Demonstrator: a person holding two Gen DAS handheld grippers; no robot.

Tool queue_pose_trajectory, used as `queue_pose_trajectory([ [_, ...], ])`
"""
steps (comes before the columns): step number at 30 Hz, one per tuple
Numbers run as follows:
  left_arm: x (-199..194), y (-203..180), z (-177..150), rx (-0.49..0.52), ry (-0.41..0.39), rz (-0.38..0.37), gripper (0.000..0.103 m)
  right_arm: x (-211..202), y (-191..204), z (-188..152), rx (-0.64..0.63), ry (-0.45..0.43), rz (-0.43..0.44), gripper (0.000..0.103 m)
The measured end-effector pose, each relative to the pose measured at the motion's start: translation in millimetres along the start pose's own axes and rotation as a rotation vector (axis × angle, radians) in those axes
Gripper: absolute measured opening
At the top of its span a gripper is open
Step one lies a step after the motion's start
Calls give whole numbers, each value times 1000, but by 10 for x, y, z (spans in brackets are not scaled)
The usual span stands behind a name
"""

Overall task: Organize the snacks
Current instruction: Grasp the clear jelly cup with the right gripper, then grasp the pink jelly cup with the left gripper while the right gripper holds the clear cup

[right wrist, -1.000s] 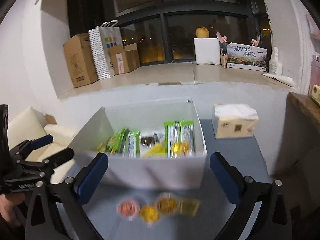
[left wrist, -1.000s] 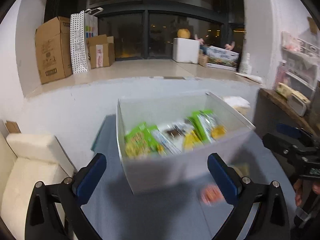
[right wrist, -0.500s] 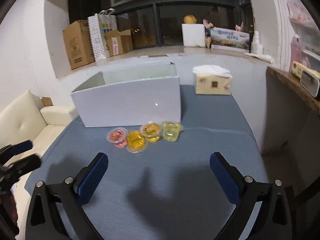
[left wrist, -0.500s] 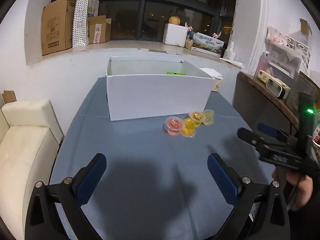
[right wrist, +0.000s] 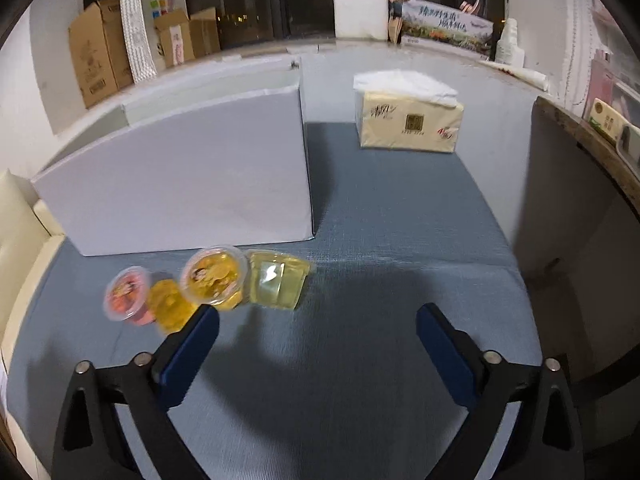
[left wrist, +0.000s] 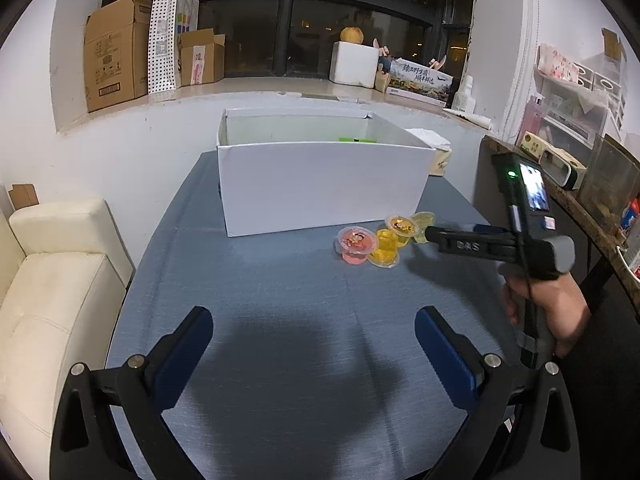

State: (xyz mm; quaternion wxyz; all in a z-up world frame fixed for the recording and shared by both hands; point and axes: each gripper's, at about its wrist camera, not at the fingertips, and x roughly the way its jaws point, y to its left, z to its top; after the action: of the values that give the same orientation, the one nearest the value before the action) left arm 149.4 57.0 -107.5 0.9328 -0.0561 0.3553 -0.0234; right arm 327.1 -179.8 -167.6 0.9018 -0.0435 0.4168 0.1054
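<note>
Right wrist view: my right gripper [right wrist: 318,330] has its blue fingers [right wrist: 192,344] spread wide with nothing between them; the jaws have just been closing a little, and only bare blue cloth [right wrist: 400,240] lies in the gap. Its left fingertip sits just in front of the yellow cup [right wrist: 170,306], and I cannot tell whether it touches. Four jelly cups sit in a tight cluster there: a pink cup [right wrist: 126,292], the yellow one, an orange cup [right wrist: 214,274] with a printed lid, and a pale cup [right wrist: 278,280]. Right behind them stands the white box [right wrist: 180,184], with a tissue pack [right wrist: 408,124] beyond its right corner.

From the left wrist, my left gripper [left wrist: 314,340] also stands wide and empty over bare cloth, well short of the cups. My right hand [left wrist: 548,304] holds the other gripper's handle, its tip reaching the cluster beside the box.
</note>
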Motion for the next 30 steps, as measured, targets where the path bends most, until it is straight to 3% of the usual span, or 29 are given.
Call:
queue_pose_trajectory([
  [2, 21, 9, -4, 3, 4, 4, 103, 102, 11, 21, -4, 24, -19, 85],
  [8, 85, 33, -15, 4, 14, 11, 103, 272, 84, 86, -16, 43, -6, 84],
  [13, 128, 42, -31, 6, 25, 14, 103, 391, 119, 158, -8, 56, 4, 78],
  [17, 163, 62, -40, 2, 32, 22, 103, 415, 182, 201, -45, 53, 3, 48],
  [22, 188, 70, -36, -1, 33, 20, 103, 318, 192, 175, -44, 27, 3, 48],
  [30, 434, -19, 41, 30, 49, 18, 103, -188, 194, 44, -74, -68, 8, 48],
])
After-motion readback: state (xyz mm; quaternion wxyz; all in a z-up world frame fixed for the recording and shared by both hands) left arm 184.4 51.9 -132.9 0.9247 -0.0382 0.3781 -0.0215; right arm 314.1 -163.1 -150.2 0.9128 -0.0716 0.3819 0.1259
